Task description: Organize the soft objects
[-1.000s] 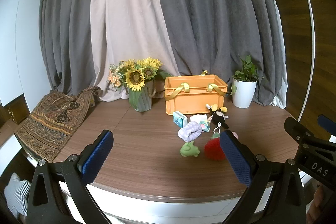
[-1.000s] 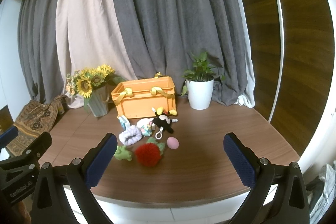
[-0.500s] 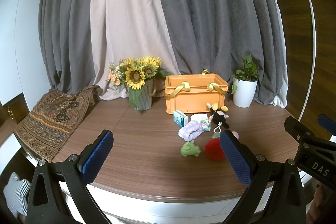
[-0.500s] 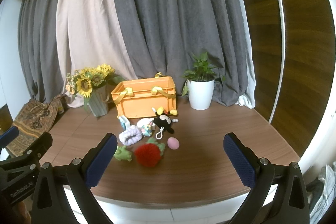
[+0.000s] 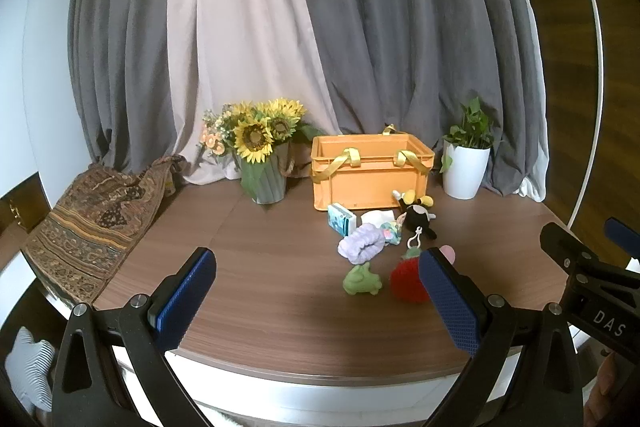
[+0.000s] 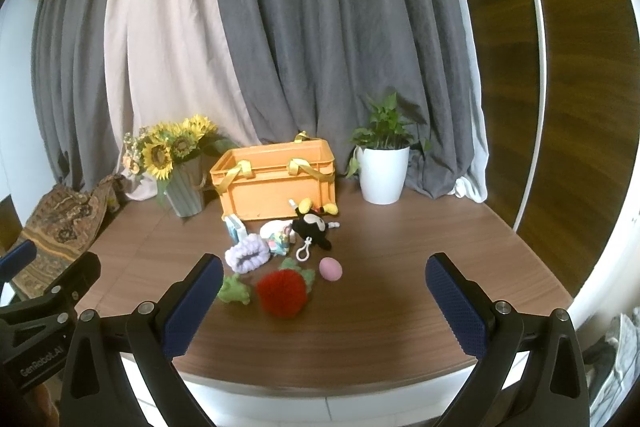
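Note:
Several soft toys lie on the wooden table (image 5: 280, 291) in front of an orange crate (image 5: 372, 171) with yellow handles: a red fuzzy ball (image 6: 282, 293), a green frog (image 6: 234, 291), a purple scrunchie (image 6: 247, 254), a pink egg (image 6: 331, 269), a black plush (image 6: 312, 225) and a small blue box (image 5: 341, 219). The crate also shows in the right wrist view (image 6: 278, 179). My left gripper (image 5: 316, 301) is open and empty, short of the toys. My right gripper (image 6: 324, 305) is open and empty, just in front of the red ball.
A vase of sunflowers (image 5: 262, 155) stands left of the crate and a white potted plant (image 5: 466, 163) to its right. A patterned cloth bag (image 5: 96, 211) lies at the table's left edge. Grey and beige curtains hang behind.

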### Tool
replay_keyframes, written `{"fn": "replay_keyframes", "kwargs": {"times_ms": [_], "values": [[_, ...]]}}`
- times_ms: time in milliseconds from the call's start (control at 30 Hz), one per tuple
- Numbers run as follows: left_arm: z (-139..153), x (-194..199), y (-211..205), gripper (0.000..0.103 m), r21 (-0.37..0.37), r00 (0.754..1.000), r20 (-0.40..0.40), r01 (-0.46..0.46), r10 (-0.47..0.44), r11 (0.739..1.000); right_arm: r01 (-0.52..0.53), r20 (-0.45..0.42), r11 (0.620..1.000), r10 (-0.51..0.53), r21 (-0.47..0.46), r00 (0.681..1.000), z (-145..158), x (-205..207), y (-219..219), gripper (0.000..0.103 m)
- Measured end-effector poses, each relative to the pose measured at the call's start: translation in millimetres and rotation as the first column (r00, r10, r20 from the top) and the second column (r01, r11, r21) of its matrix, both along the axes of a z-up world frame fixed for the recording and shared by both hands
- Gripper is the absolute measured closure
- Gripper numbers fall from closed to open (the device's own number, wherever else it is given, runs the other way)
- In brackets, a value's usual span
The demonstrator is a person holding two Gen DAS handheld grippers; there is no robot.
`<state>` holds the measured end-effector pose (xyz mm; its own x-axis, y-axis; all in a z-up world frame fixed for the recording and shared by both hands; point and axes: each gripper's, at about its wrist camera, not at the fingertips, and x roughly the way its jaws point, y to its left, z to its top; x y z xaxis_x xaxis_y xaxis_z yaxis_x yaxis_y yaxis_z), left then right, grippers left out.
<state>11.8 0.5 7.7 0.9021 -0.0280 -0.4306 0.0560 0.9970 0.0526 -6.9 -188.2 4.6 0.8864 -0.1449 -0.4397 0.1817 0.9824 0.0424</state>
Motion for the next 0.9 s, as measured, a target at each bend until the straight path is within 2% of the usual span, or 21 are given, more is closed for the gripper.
{"fn": "replay_keyframes", "kwargs": {"times_ms": [300,533,667,900], "values": [[-24,29,1,0.0,-0.005,0.997,-0.068,0.036,-0.036,0.999,-0.004,-0.04,1.0,0.005,0.007,0.999,-17,17,5,0.0],[-53,61,-1,0.0,-0.031,0.983,-0.137,0.117,-0.12,0.993,-0.026,-0.097,0.999,0.029,0.032,0.995,-41,49,7,0.0],[-73,85,-7,0.0,0.018,0.975,-0.143,0.172,-0.167,0.985,-0.032,-0.126,0.998,0.038,0.049,0.991,-57,69,7,0.0],[-103,126,-9,0.0,0.046,0.959,-0.155,0.245,-0.236,0.968,-0.041,-0.182,0.997,0.052,0.064,0.982,-85,110,10,0.001]]}}
